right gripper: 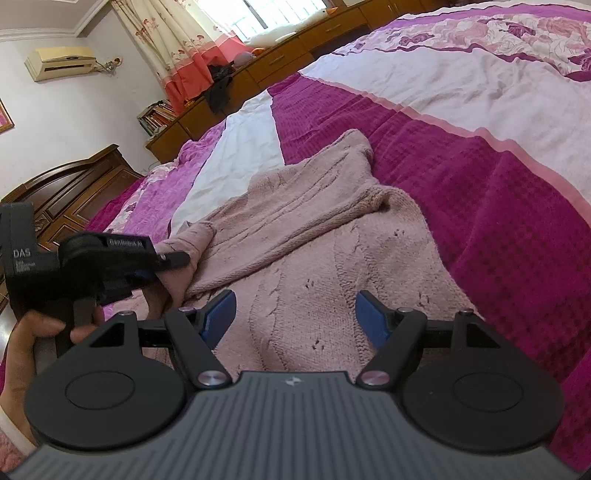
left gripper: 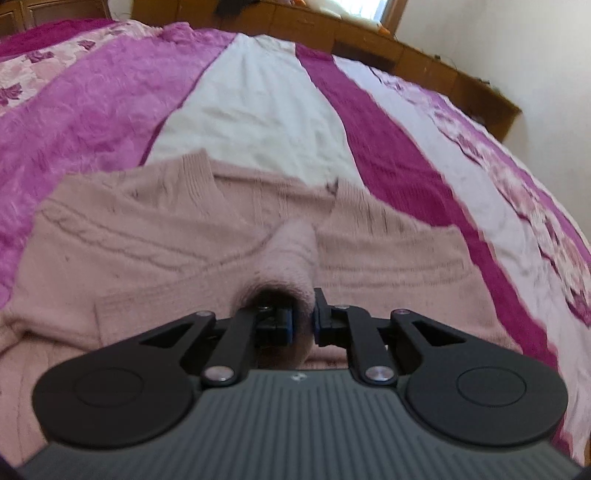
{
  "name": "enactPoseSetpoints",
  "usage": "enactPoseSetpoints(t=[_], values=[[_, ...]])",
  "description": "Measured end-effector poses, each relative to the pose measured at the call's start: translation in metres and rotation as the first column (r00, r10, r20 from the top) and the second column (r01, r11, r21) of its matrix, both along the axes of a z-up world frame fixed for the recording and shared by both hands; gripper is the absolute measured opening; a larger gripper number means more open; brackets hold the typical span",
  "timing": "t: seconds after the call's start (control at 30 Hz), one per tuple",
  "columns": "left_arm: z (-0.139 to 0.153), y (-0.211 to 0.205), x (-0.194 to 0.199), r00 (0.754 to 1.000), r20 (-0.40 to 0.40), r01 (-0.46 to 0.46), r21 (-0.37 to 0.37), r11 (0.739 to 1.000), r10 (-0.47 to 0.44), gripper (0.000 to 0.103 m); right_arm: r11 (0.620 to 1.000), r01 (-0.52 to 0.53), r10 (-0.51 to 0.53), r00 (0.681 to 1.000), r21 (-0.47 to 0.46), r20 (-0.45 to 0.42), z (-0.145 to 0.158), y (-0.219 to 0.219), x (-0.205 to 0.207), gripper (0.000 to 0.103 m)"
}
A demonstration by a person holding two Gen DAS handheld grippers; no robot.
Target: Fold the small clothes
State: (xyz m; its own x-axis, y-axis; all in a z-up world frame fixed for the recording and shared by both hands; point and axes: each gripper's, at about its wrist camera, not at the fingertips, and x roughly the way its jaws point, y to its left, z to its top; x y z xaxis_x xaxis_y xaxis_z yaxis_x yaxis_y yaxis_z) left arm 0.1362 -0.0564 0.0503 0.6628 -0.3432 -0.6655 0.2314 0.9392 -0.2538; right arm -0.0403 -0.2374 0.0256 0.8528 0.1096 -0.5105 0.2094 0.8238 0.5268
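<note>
Lying spread on the striped bedspread [right gripper: 498,177] — a pink knit sweater [right gripper: 314,258], soft, limp, likely sagging when lifted. Left gripper [left gripper: 303,325] pinching a sleeve cuff [left gripper: 291,254]; right gripper [right gripper: 295,314] hovering spread wide above the body — best gripping at hem or shoulder seams.

A bed [right gripper: 498,155] spread with a magenta, pink and white floral cover fills a white-walled bedroom. Daylight enters through a window [right gripper: 258,14] hung with flowered curtains [right gripper: 173,44]. Low wooden cabinets [right gripper: 295,48] run beneath it, books [right gripper: 157,116] stacked at one end. An air conditioner [right gripper: 61,61] sits high on the wall, above a carved dark headboard [right gripper: 66,188].
</note>
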Motion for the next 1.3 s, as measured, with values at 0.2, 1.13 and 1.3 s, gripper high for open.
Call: enactPoseSetpoints(t=[0.2,1.13,1.3], values=[[0.002,0.008,-0.022,1.0,0.006,0.03,0.04,0.999,-0.03,0.047,1.0,0.003,-0.003,1.0,0.002,-0.006,0.0,0.0,0.001,0.078],[0.012,0.118,-0.065,0.98,0.047,-0.197,0.126,0.972,0.193,0.047,0.981,-0.188,0.187,0.982,-0.056,-0.028,0.03,0.063,0.113,0.078],[0.013,0.133,-0.06,0.972,0.054,-0.233,0.098,0.968,0.228,0.047,0.965,-0.253,0.248,0.966,-0.068,-0.076,0.019,0.081,0.149,0.071]])
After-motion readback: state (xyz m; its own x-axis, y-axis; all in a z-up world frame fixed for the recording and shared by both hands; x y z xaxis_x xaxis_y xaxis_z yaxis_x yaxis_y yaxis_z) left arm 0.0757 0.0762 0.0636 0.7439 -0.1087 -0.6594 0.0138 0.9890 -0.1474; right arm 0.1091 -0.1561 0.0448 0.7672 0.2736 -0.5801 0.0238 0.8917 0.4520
